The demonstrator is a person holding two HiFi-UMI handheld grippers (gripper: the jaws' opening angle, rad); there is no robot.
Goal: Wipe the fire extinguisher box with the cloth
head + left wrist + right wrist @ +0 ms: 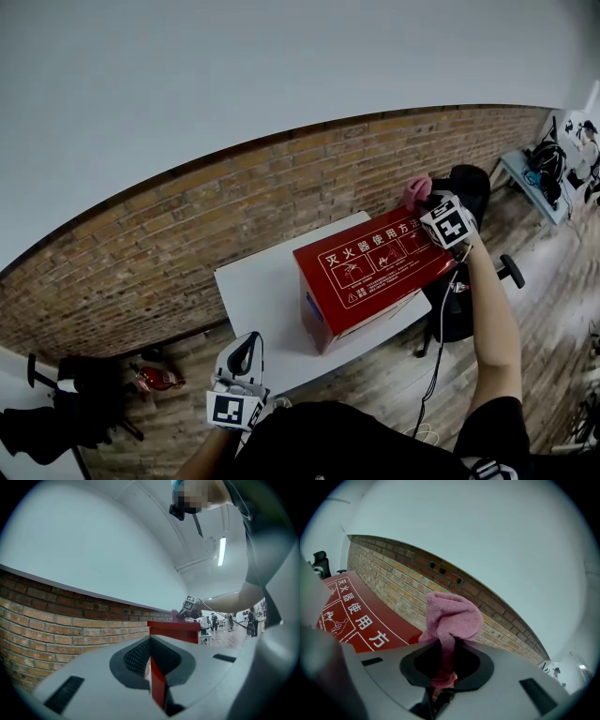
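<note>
The left gripper (246,347) hangs clenched, empty, short of the counter (255,286). Only its own view shows the right gripper (440,667) pinching the cloth (452,613), red box (356,620) below, to its left.

The right arm (492,328) reaches forward and nearly straight, bare below a short dark sleeve (487,422). The right claw (429,201) is clamped on a bunched pink cloth (452,616), which sticks up from between its jaws. The left claw (246,354) is held low, close to the body, pointing forward. Its jaws are together with nothing between them.
</note>
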